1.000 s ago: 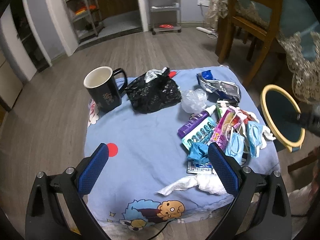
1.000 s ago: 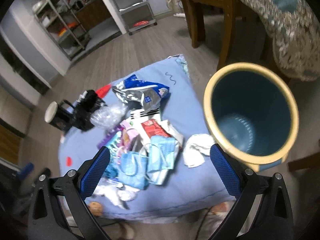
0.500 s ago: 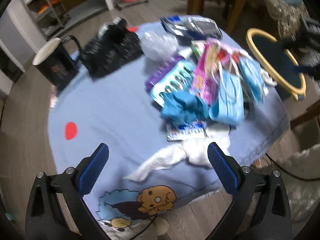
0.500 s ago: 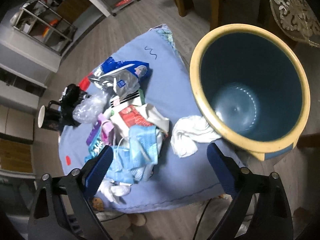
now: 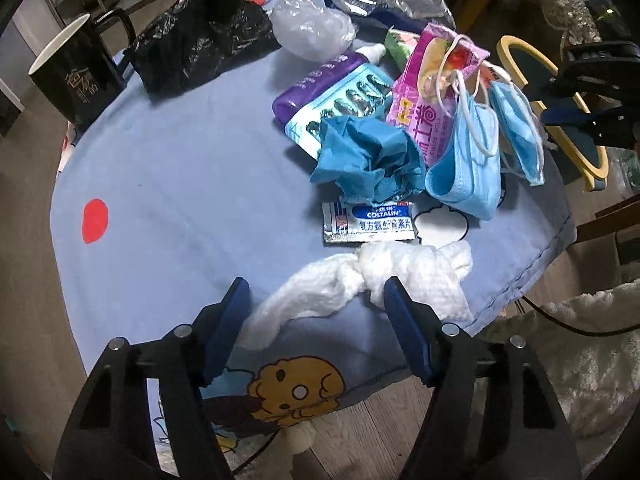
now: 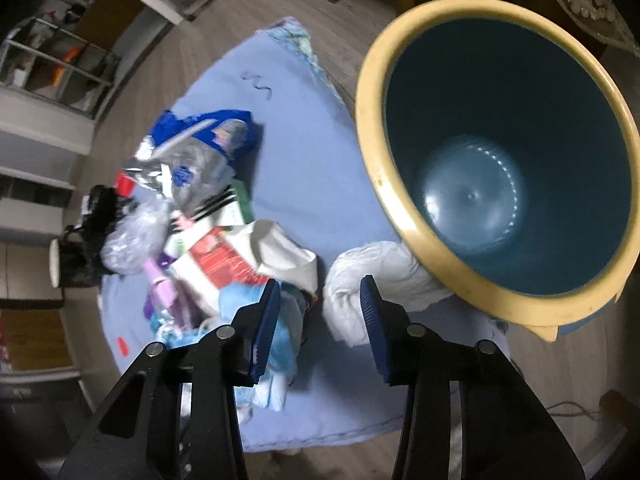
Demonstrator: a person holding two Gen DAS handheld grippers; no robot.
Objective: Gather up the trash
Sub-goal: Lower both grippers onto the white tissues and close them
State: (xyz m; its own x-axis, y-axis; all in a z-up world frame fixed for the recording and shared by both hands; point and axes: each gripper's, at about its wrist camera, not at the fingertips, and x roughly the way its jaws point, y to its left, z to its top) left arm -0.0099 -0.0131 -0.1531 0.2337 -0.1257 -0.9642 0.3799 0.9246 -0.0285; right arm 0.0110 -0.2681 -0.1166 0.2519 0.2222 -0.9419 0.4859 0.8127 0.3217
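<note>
While both grippers pointed steeply down at the blue cloth [image 5: 168, 184], their jaws were closing. The left gripper [image 5: 316, 300] had a twisted white tissue [image 5: 360, 280] between its fingers at the near edge of the cloth; the right finger [image 5: 400, 320] seemed to touch the wad, though the view did not show a firm grip. The right gripper [image 6: 318, 300] straddled the left edge of another white tissue [image 6: 372, 276], which lay against the near left side of the bin [image 6: 384, 184], and its pads did not look pressed on it. That bin, blue inside with a yellow rim, stood at the right of the cloth. Farther in lay the trash pile: blue masks [image 5: 472, 160], a crumpled teal glove [image 5: 368, 156], a pink wrapper [image 5: 428, 92], a purple tube [image 5: 316, 84], a clear bag [image 5: 312, 28], a foil bag [image 5: 392, 0] and a black bag [image 5: 200, 36]. A black mug [image 5: 76, 76] stood at the far left.
</note>
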